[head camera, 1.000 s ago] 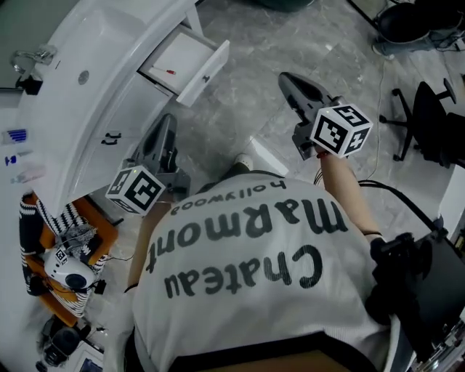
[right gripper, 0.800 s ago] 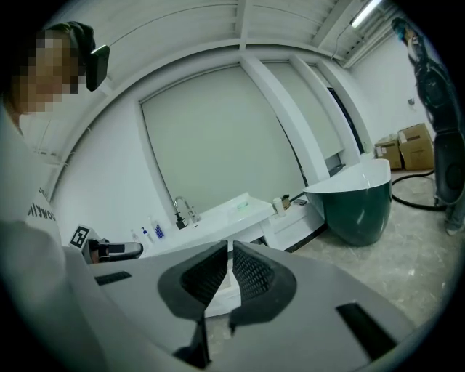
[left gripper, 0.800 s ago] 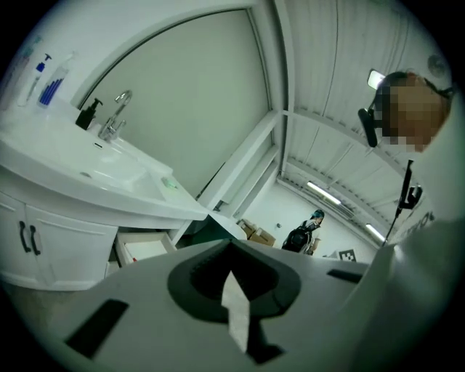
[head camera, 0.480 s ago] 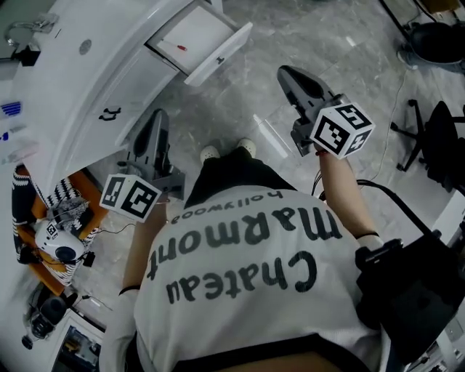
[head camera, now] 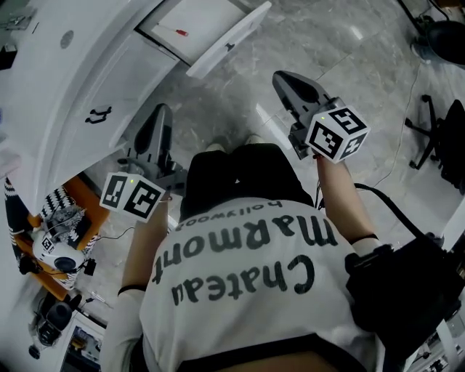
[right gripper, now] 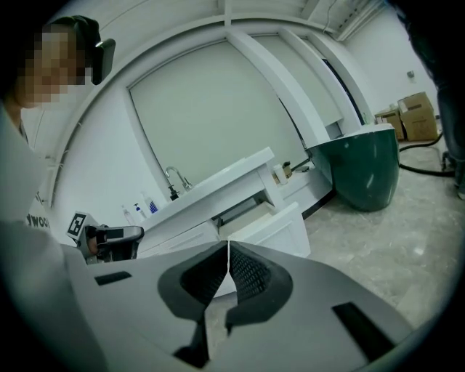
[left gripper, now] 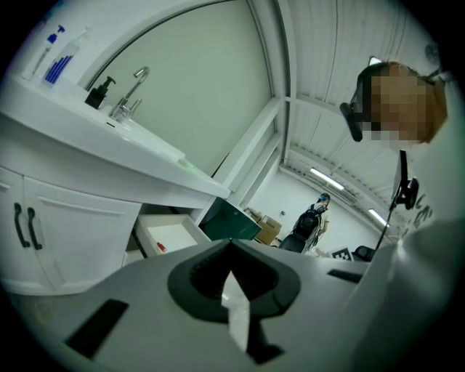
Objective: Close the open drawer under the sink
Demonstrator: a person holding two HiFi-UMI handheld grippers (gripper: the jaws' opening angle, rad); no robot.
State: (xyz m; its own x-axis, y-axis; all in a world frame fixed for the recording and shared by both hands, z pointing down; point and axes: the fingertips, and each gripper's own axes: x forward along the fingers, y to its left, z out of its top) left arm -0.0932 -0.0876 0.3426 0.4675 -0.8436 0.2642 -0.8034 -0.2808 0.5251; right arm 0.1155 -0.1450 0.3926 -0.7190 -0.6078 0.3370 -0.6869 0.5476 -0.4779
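Bare marble floor [head camera: 218,109] lies open from the person's legs [head camera: 240,171] to the drawer [head camera: 232,40] front. The drawer juts from the white cabinet [head camera: 123,80] on the left and blocks passage along its face. An office chair [head camera: 456,138] stands far right, well apart.

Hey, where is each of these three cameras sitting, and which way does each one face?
Head view: on the person's head, looking steeply down at the floor and open drawer; shows their shirt, left tool and right tool.
Left gripper view: on the left tool, looking along its shut jaws up at the sink cabinet; their shirt fills the right edge.
Right gripper view: on the right tool, looking along its shut jaws at the cabinet; shirt and left tool at left.
Shared: all three show the drawer.
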